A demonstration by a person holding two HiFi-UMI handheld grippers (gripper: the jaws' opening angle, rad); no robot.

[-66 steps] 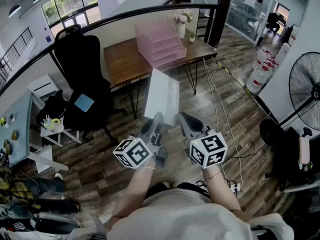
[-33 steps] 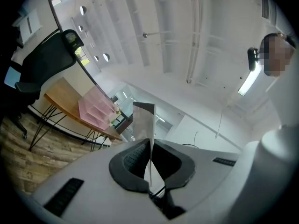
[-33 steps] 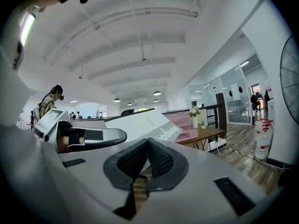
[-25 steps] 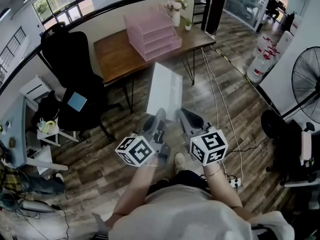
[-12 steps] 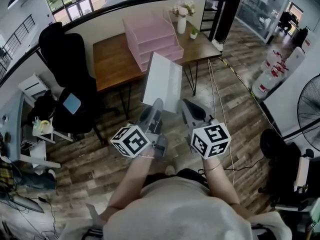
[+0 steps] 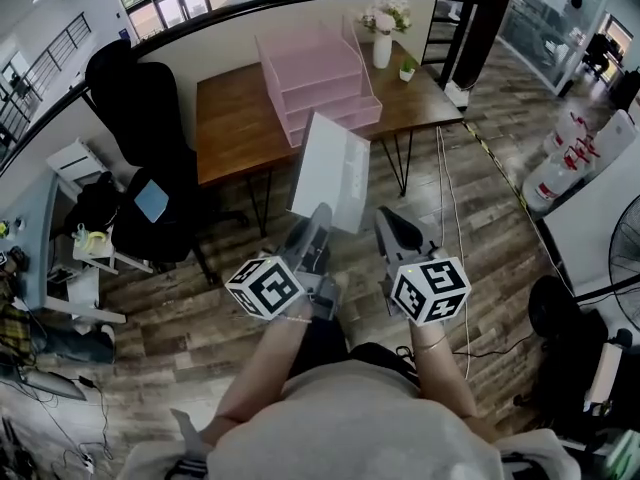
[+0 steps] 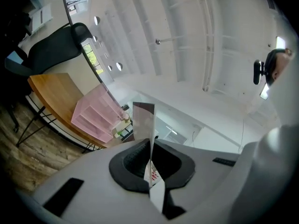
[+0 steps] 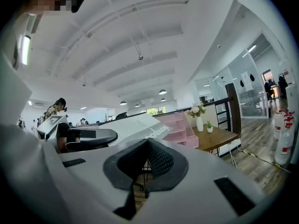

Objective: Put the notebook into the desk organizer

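A wooden desk stands along the railing, with a black office chair at its left end and a pink desk organizer of stacked open trays on top. The white notebook is held in the air over the wood floor in front of the desk, apart from the organizer, with its far edge tilted up toward it. The left gripper has its jaws clamped tight on the notebook's near edge, while the right gripper sits just beside the notebook, jaws pressed together with nothing between them
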